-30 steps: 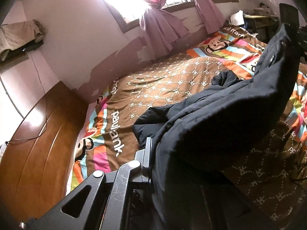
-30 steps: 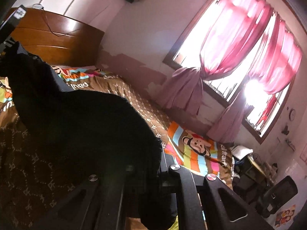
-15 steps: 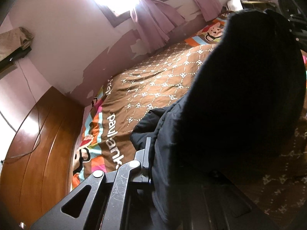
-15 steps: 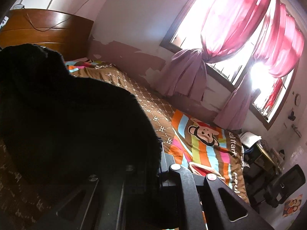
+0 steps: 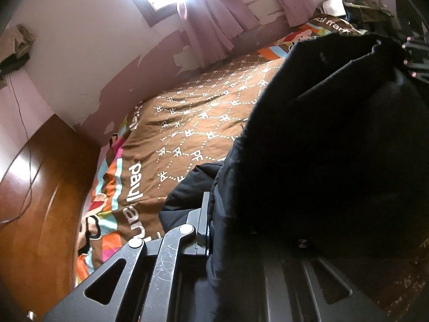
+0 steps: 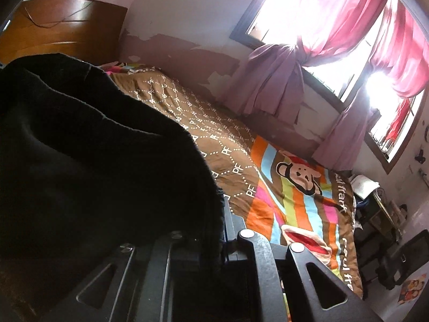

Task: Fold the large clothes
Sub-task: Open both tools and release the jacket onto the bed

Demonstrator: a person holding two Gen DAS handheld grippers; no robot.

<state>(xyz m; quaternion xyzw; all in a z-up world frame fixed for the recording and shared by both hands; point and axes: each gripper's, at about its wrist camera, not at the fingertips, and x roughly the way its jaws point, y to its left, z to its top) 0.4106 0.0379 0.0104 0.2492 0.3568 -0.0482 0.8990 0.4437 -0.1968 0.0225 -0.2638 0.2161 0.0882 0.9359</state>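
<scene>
A large black garment is held up over a bed, and it is pinched at two places. In the left wrist view, the left gripper is seen at about 6 o'clock, its jaws nearly together and clamped on a fold of the dark cloth. From there the garment rises and billows toward 3 o'clock, where most of the right half of the view is filled by it. A lower part of it is seen resting on the brown bedspread just ahead of the fingers.

In the right wrist view, the right gripper is found at 6 o'clock, likewise narrowed onto an edge of the garment. The cloth is spread from the jaws toward 9 and 10 o'clock, so the left half of that view is covered.

Beyond the cloth, the striped end of the bedspread is shown at 4 o'clock, a wooden headboard at 11 o'clock, and pink curtains at 1 o'clock.
</scene>
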